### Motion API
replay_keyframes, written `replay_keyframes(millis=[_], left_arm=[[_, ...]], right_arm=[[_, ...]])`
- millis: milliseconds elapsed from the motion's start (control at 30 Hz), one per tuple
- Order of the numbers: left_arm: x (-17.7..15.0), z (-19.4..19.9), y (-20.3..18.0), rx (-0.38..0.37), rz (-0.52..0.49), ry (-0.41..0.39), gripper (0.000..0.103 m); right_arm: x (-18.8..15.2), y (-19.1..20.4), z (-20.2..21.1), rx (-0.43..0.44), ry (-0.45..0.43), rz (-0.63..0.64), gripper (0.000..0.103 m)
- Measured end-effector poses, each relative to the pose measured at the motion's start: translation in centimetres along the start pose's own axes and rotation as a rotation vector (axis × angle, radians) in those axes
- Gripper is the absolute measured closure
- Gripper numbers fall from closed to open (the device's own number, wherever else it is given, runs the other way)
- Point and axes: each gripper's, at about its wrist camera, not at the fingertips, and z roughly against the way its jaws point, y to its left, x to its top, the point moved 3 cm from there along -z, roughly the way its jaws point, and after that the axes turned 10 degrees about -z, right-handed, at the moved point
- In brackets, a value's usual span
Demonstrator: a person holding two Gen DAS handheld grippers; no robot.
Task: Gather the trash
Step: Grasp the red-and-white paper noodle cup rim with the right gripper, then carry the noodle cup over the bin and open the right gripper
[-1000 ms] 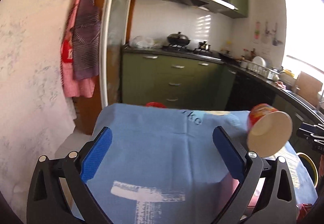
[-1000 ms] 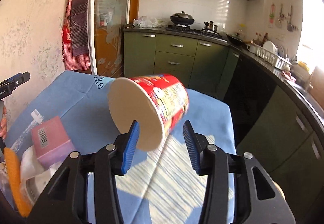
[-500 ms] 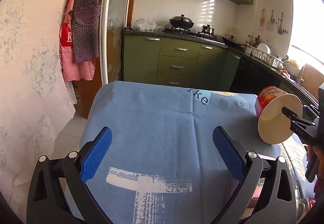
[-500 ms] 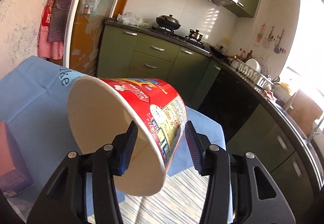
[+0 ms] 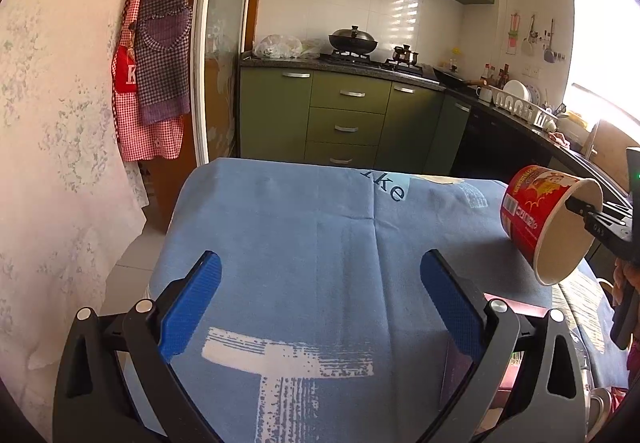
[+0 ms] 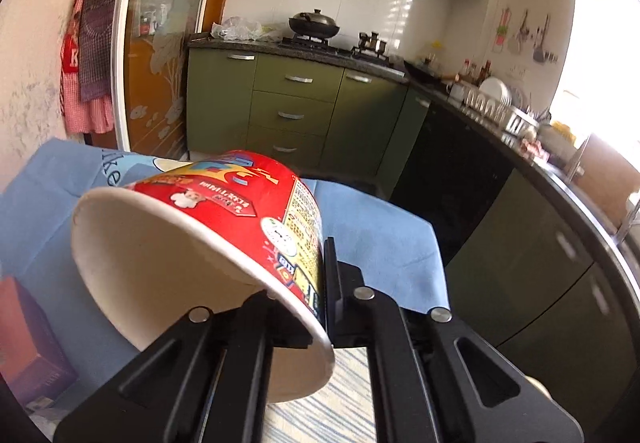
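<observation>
- Left wrist view: the left gripper (image 5: 318,303) is seen with its blue-padded fingers (image 5: 190,303) spread wide over the blue cloth-covered table (image 5: 300,235), nothing between them.
- Further right in that view, the red paper noodle cup with a cream inside (image 5: 546,221) is seen tipped on its side above the table's right part, its rim pinched by the right gripper (image 5: 580,209).
- Right wrist view: at the left edge a purplish cardboard box (image 6: 30,339) is seen lying on the cloth, apparently still to be collected.
- In the middle, the cup's thin wall (image 6: 248,227) is clamped near the rim, one finger inside and one outside, the jaws drawn narrow on it.
- The cup is judged light, stiff paper with a glossy print; the cloth is soft and creased.
- The task is judged part done: one piece is lifted, no bin is visible, and other litter remains.
</observation>
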Motion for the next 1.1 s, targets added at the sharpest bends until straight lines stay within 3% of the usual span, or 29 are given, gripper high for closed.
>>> replay_keyframes(millis=[200, 367, 600, 767, 1033, 1067, 1100], left_arm=[[-0.1, 0.1, -0.3, -0.001, -0.002, -0.005, 0.005], [-0.2, 0.3, -0.6, -0.005, -0.007, -0.005, 0.005], [0.0, 0.6, -0.6, -0.003, -0.002, -0.014, 0.005], [-0.1, 0.7, -0.7, -0.003, 0.0, -0.015, 0.005], [-0.1, 0.6, -0.8, -0.005, -0.004, -0.009, 0.005], [-0.1, 0.6, -0.8, -0.005, -0.005, -0.01, 0.005], [-0.1, 0.6, -0.8, -0.005, -0.005, -0.01, 0.005]], right_arm=[[0.4, -4.3, 1.6, 0.14, 0.13, -0.179, 0.099], [-0.3, -10.8, 4.3, 0.215, 0.301, -0.315, 0.099], [-3.7, -22.2, 8.2, 0.089, 0.522, -0.437, 0.099], [-9.2, -29.7, 8.8, -0.023, 0.67, -0.549, 0.097], [-13.3, -33.7, 7.0, -0.097, 0.778, -0.637, 0.093], [-13.6, -33.8, 6.6, -0.087, 0.794, -0.651, 0.09], [-13.8, -34.2, 6.3, -0.087, 0.797, -0.673, 0.076]])
